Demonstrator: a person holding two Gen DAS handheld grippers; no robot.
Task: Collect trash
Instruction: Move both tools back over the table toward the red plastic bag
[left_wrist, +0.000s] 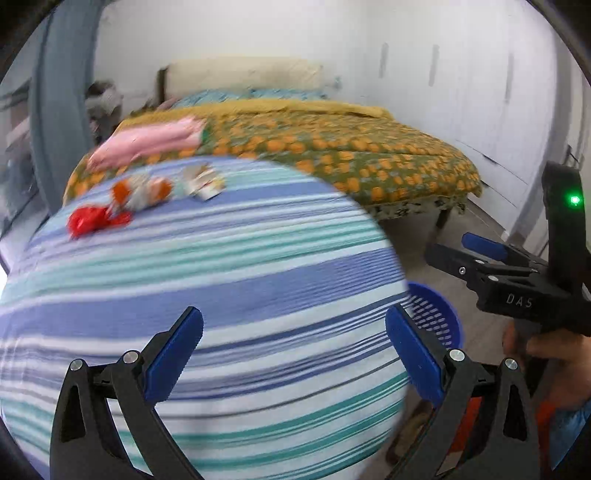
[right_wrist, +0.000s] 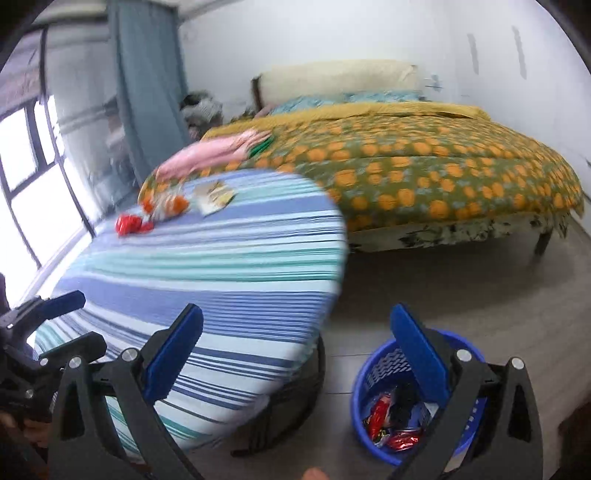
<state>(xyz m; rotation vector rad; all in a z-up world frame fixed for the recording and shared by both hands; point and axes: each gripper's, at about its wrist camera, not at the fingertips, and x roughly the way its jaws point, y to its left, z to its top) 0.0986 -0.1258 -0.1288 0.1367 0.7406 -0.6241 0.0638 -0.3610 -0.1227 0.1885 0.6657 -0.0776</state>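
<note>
Three pieces of trash lie at the far end of a blue-and-teal striped board: a red wrapper, an orange-and-white wrapper and a pale packet. My left gripper is open and empty over the board's near end. My right gripper is also open and empty, at the board's near right edge, above a blue bin on the floor that holds several wrappers. The same red wrapper, orange wrapper and packet show in the right wrist view.
A bed with an orange-flowered quilt stands behind the board, with a pink cloth on its near corner. White wardrobe doors line the right wall. A grey curtain and a window are on the left.
</note>
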